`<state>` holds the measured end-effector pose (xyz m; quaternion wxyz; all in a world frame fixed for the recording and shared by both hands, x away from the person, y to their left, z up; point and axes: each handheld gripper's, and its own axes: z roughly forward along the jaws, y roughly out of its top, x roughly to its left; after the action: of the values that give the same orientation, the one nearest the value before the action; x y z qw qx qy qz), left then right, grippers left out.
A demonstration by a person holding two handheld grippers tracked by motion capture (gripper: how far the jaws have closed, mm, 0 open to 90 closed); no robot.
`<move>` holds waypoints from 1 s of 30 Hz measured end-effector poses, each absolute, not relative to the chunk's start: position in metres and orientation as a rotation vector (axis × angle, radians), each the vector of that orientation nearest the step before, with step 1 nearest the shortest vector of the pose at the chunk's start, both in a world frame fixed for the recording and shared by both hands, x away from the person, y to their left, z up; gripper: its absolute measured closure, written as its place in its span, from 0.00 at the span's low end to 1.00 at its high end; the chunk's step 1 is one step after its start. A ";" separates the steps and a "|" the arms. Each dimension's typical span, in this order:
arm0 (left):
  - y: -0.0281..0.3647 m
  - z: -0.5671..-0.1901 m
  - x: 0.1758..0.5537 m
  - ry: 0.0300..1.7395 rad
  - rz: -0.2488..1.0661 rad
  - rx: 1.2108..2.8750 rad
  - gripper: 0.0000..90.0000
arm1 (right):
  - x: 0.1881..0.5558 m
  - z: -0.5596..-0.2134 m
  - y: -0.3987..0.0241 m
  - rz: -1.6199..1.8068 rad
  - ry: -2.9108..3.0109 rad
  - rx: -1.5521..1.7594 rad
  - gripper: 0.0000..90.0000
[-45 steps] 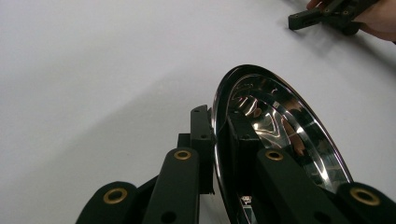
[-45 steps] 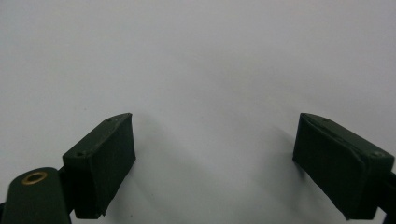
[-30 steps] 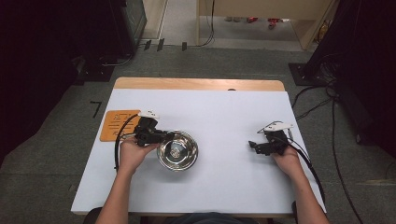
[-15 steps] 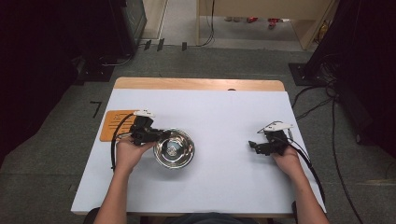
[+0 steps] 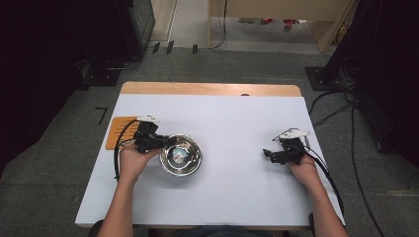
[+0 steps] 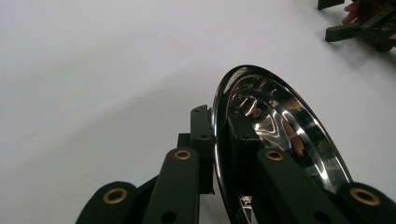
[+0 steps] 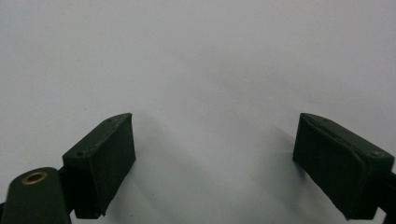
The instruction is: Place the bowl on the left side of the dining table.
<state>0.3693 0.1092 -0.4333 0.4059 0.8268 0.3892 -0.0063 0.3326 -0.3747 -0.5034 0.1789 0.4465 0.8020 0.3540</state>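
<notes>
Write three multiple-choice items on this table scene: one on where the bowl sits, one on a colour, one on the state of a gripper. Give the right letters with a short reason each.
1. Where is the metal bowl on the white table?
A. At the person's left, by the left gripper
B. At the far right edge
C. On the floor

2. What colour is the flat card lying left of the bowl?
A. Blue
B. Orange
C. Green

3. How do the jaws of the right gripper stand?
A. Shut on the bowl
B. Shut on a cloth
C. Open, with nothing between them

Answers:
1. A: the high view shows the bowl left of the middle, at the left gripper.
2. B: the card shows orange at the table's left edge.
3. C: the right gripper view shows both pads wide apart over bare table.
</notes>
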 end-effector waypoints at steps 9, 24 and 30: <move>0.114 -0.433 0.372 0.995 -0.009 2.080 0.94 | 0.333 -0.503 -0.375 1.001 2.268 1.262 0.14; 0.136 -0.433 0.379 1.056 0.011 2.020 0.94 | 0.333 -0.503 -0.375 1.002 2.268 1.263 0.14; 0.139 -0.434 0.381 1.068 0.027 2.023 0.94 | 0.332 -0.503 -0.375 1.001 2.267 1.263 0.14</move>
<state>0.3814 0.1394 -0.4338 0.4142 0.8049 0.4248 0.0106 0.3325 -0.3747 -0.5035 0.1788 0.4468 0.8019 0.3542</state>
